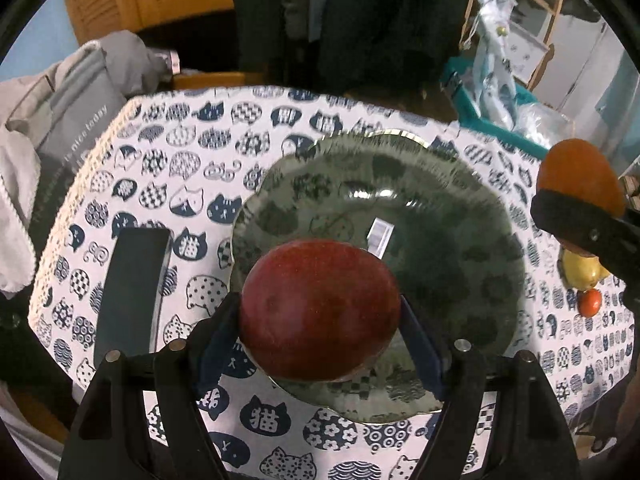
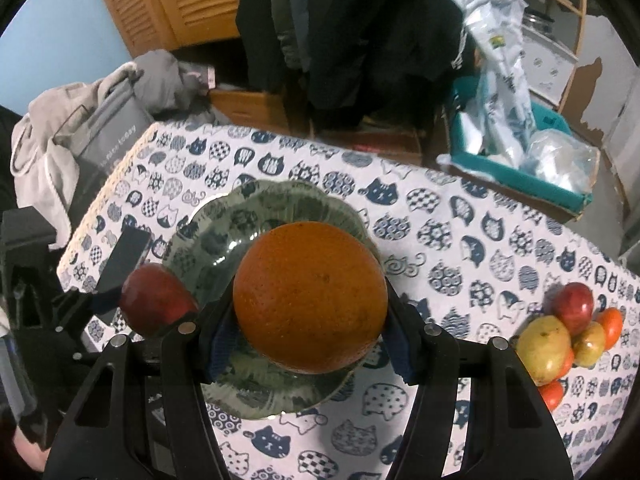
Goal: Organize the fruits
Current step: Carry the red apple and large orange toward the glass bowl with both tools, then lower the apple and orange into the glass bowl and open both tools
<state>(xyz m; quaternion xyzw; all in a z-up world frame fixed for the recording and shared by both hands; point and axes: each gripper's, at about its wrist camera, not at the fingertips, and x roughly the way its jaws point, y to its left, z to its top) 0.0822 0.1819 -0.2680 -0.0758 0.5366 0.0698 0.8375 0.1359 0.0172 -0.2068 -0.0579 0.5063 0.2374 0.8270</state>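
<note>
My left gripper [image 1: 320, 316] is shut on a dark red apple [image 1: 320, 310] and holds it above the near edge of a green glass plate [image 1: 440, 232]. My right gripper [image 2: 308, 312] is shut on an orange [image 2: 310, 296] and holds it above the same plate [image 2: 208, 236]. In the right wrist view the red apple [image 2: 156, 304] and the left gripper show at the plate's left edge. In the left wrist view the orange [image 1: 580, 176] shows at the far right. A pile of fruit [image 2: 560, 336] lies on the cat-print tablecloth [image 2: 440, 240] at the right.
A dark phone [image 1: 132, 292] lies on the cloth left of the plate. Grey clothes and a bag [image 1: 60, 120] sit past the table's left edge. A teal tray with plastic bags [image 2: 520, 152] stands beyond the far right corner.
</note>
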